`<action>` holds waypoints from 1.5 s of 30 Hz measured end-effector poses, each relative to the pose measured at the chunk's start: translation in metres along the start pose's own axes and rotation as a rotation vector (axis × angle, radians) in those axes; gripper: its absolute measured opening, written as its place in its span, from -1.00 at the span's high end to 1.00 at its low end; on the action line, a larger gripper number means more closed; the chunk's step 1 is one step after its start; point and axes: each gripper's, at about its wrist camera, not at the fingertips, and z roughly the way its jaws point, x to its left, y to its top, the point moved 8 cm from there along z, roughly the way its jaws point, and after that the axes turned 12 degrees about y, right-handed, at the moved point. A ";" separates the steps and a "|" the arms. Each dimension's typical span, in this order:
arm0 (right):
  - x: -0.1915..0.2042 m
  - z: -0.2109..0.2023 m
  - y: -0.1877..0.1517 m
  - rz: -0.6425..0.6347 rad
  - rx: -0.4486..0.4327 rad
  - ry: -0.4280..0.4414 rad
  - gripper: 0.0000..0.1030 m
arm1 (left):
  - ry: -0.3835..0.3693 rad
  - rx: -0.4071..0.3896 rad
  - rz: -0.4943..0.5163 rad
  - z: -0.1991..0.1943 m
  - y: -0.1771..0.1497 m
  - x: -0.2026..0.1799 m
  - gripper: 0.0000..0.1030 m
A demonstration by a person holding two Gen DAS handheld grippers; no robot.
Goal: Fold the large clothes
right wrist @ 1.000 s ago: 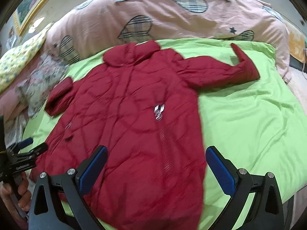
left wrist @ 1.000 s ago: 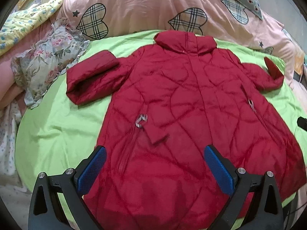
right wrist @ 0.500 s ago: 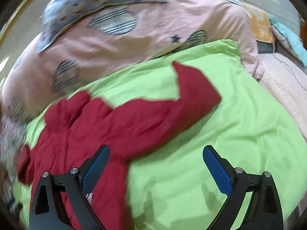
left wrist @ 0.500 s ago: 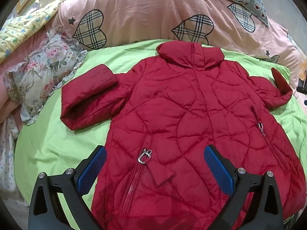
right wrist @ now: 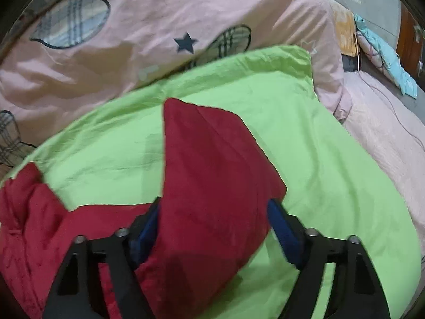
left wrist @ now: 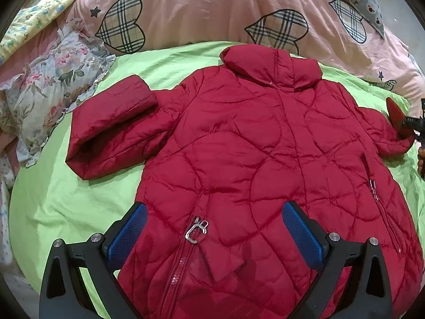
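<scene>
A red quilted coat [left wrist: 252,159] lies spread front-up on a green sheet [left wrist: 79,199], collar toward the pillows. Its left sleeve [left wrist: 111,130] lies folded back on itself. My left gripper [left wrist: 215,228] is open above the coat's lower front, by a metal zipper pull [left wrist: 196,230]. My right gripper [right wrist: 215,226] has its jaws around the end of the coat's right sleeve [right wrist: 212,164], blue pads [right wrist: 285,236] at either side, still partly apart. That gripper also shows at the far right edge of the left wrist view [left wrist: 414,122].
A pink duvet with plaid hearts [left wrist: 212,8] is heaped behind the coat. A floral pillow [left wrist: 53,85] lies at the left. A pink blanket [right wrist: 385,138] and a heap of cloth [right wrist: 379,50] lie to the right of the green sheet [right wrist: 332,172].
My right gripper moved right and forward to the right sleeve's end and narrowed around it. My left gripper moved up the coat toward the collar and stayed open.
</scene>
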 end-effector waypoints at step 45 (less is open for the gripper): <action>0.376 -0.067 -0.259 -0.833 0.179 0.720 0.58 | -0.610 0.298 -0.259 0.135 0.072 -0.005 -0.89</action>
